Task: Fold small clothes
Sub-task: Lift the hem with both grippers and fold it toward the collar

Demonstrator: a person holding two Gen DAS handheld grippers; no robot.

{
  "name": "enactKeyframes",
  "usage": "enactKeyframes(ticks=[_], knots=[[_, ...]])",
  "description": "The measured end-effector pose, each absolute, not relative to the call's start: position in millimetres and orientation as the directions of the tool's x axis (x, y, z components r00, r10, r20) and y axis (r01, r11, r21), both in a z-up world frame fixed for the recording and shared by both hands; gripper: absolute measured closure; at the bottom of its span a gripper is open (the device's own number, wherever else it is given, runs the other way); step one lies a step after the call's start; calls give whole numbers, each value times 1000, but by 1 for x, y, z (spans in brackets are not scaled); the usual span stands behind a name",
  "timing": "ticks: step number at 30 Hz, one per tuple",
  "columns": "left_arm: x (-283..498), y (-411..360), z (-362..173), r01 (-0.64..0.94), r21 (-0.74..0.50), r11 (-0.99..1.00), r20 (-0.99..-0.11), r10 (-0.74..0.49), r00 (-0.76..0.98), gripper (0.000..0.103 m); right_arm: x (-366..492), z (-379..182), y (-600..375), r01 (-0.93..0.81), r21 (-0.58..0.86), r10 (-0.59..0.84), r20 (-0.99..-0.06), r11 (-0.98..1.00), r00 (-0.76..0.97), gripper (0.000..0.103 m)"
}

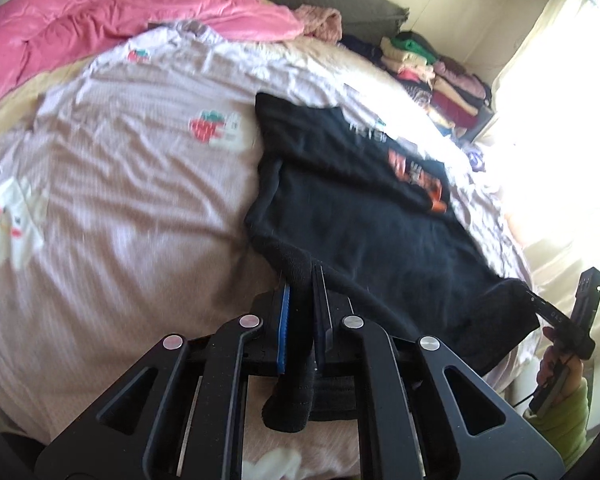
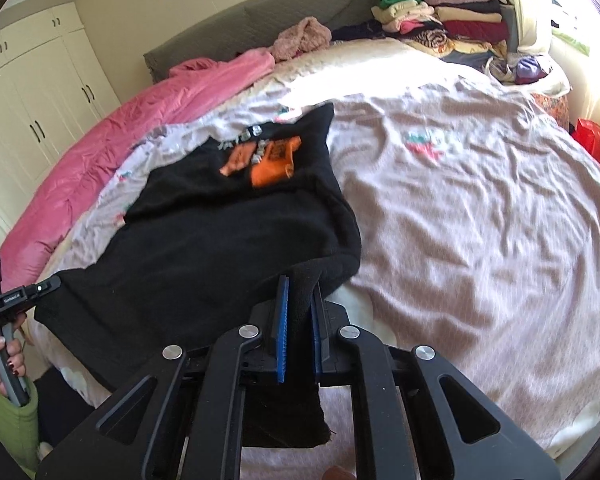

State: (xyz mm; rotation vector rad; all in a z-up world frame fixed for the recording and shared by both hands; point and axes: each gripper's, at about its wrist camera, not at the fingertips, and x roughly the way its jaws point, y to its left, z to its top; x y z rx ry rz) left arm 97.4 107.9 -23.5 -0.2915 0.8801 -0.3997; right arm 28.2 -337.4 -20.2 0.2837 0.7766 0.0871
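Observation:
A small black shirt (image 1: pixel 364 216) with an orange print lies spread on the bed, print side up; it also shows in the right wrist view (image 2: pixel 220 240). My left gripper (image 1: pixel 302 280) is shut on the shirt's near left corner, with black cloth pinched between the blue pads. My right gripper (image 2: pixel 300 292) is shut on the shirt's near right corner. In the left wrist view the right gripper (image 1: pixel 528 294) shows at the far right, at the shirt's other near corner. In the right wrist view the left gripper (image 2: pixel 50 284) shows at the left edge.
The bed (image 2: pixel 480 220) has a pale pink sheet with strawberry prints. A pink duvet (image 1: pixel 100 12) lies bunched at the head. Stacks of folded clothes (image 2: pixel 440 16) sit at the far corner by the window. White wardrobes (image 2: pixel 32 92) stand at the left.

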Motion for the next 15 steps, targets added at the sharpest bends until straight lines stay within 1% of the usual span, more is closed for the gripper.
enactKeyframes(ticks=[9, 15], knots=[[143, 103, 16, 200, -413, 889, -618, -435, 655, 99, 75, 18, -345, 6, 269, 166, -611, 963, 774, 95], [178, 91, 27, 193, -357, 914, -607, -384, 696, 99, 113, 22, -364, 52, 311, 153, -597, 949, 788, 95]])
